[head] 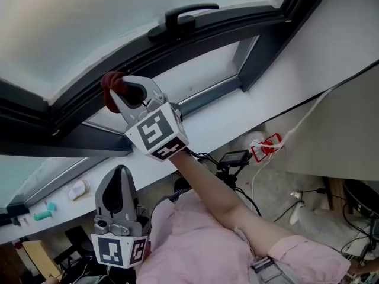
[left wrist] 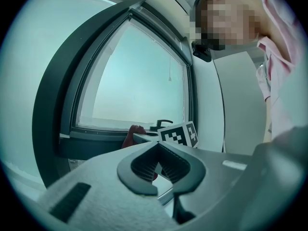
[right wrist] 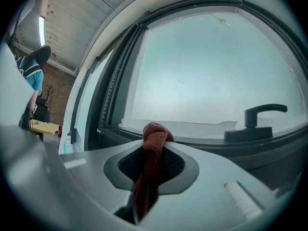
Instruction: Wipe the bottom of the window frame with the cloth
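A dark red cloth [head: 110, 90] is bunched at the tip of my right gripper [head: 120, 97], which is shut on it. The cloth presses against the dark window frame [head: 195, 37] at its lower rail, left of the black handle [head: 185, 16]. In the right gripper view the cloth [right wrist: 153, 146] hangs between the jaws, with the frame rail [right wrist: 207, 141] just behind it. My left gripper [head: 120, 173] hangs lower and nearer to me, shut with nothing in it. From the left gripper view [left wrist: 157, 148] I see the cloth [left wrist: 132, 135] and the right gripper's marker cube [left wrist: 179, 134].
A white sill [head: 225, 120] runs below the frame, carrying a white object [head: 77, 189] and teal items [head: 44, 210] at the far left. Cables and a red-and-white item [head: 266, 147] lie lower right. A person [right wrist: 30, 76] stands far left in the right gripper view.
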The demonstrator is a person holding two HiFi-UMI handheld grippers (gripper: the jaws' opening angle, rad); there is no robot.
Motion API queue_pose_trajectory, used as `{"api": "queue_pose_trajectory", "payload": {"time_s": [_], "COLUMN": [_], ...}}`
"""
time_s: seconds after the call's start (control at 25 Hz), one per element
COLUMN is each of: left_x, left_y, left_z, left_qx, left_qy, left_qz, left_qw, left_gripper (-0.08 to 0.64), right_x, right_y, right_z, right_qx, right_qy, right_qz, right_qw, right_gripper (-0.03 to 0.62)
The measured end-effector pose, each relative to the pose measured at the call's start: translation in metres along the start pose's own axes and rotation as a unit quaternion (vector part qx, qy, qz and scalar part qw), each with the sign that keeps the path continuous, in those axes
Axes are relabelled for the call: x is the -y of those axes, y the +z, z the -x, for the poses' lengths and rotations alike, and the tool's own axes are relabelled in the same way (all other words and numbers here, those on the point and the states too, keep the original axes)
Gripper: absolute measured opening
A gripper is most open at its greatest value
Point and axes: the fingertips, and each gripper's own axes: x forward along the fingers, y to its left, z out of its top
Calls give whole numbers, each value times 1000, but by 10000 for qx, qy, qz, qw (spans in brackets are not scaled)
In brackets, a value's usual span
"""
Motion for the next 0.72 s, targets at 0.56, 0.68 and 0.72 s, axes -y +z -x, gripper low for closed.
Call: {"api": "queue_pose_trajectory", "payload": {"time_s": [0.56, 0.68, 0.72], "left_x": [23, 28, 29], "left_y": [0, 0, 0], "left_z": [-23, -28, -30], "left_qx": [57, 98, 119], "left_qy": [3, 21, 39], "left_qz": [-46, -49, -50], "left_qw": [10000, 9999, 9999], "left_gripper": [0, 1, 0], "right_x": [26, 31, 33], "right_y": [3, 3, 2], "right_z": [14, 17, 18], "right_qx": [74, 88, 91], "right_qy": [80, 101, 118], "right_qz": [28, 46, 59], "right_qw": [9999, 9999, 9999], "right_gripper": [61, 61, 61]}}
